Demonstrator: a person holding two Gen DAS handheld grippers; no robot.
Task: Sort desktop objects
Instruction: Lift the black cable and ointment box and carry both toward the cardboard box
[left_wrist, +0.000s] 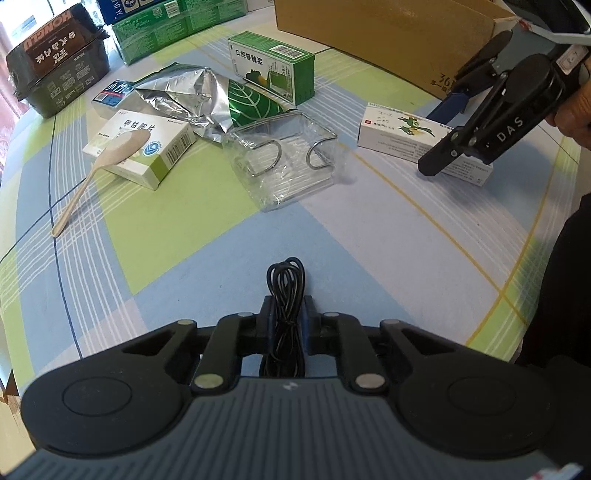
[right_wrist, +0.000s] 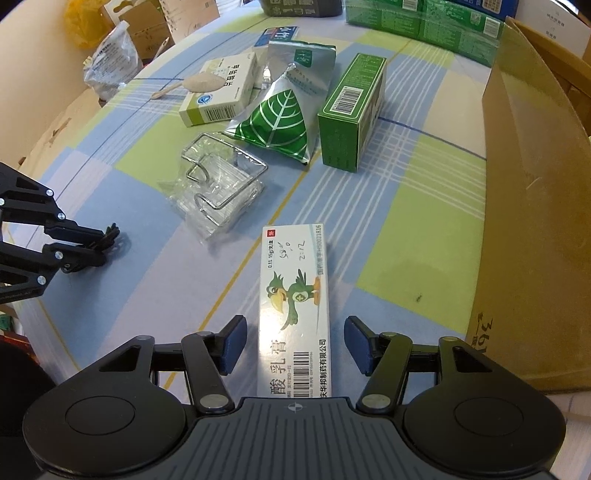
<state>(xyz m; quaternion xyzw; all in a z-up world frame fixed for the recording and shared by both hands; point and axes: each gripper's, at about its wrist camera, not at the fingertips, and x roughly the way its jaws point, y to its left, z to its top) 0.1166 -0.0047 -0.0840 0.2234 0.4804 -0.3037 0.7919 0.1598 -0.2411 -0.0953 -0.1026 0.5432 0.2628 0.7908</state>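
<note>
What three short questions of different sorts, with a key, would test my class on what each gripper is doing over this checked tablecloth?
1. True or false: the left gripper is shut on a bundled black cable.
2. Which item lies between the right gripper's open jaws? A) green box B) white bird-print box C) foil pouch
3. Fill in: the pale spoon's bowl rests on a white ___.

Key: 1 true. 2 B, the white bird-print box. 3 medicine box.
</note>
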